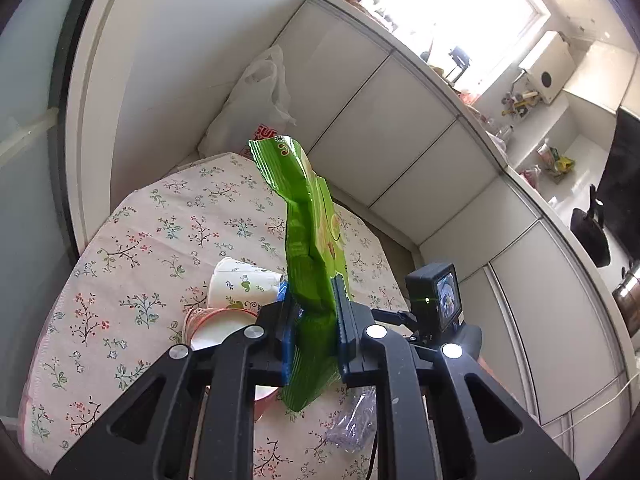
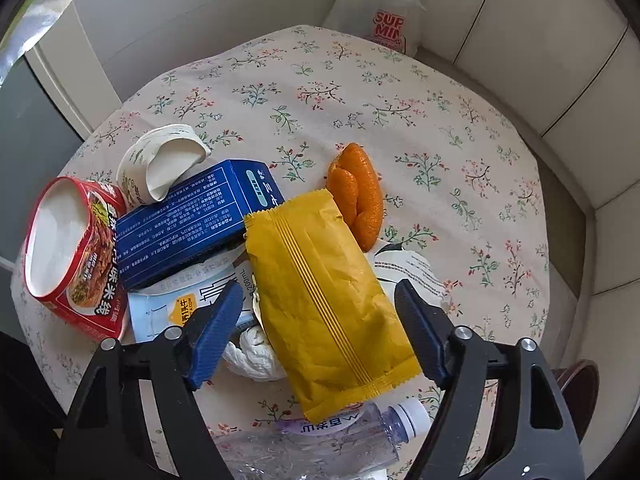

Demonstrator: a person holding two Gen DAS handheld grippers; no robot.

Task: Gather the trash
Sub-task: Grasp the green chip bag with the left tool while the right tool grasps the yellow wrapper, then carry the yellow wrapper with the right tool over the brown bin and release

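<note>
My left gripper (image 1: 314,292) is shut on a crumpled green snack bag (image 1: 312,208), held upright above the round floral table (image 1: 140,240). In the right wrist view my right gripper (image 2: 318,288) points down over a pile of trash. A yellow snack packet (image 2: 304,240) lies between its blue fingers (image 2: 216,328). There is a gap on the left side, so the pads do not clamp the packet. The right gripper's camera block (image 1: 438,296) shows beside the green bag.
Around the packet lie a blue carton (image 2: 192,220), a red noodle tub (image 2: 68,256), a crushed paper cup (image 2: 160,164), orange peel (image 2: 356,196), a pale milk carton (image 2: 172,312), white tissue (image 2: 252,356) and a clear bottle (image 2: 340,436). A white plastic bag (image 2: 384,12) stands behind the table.
</note>
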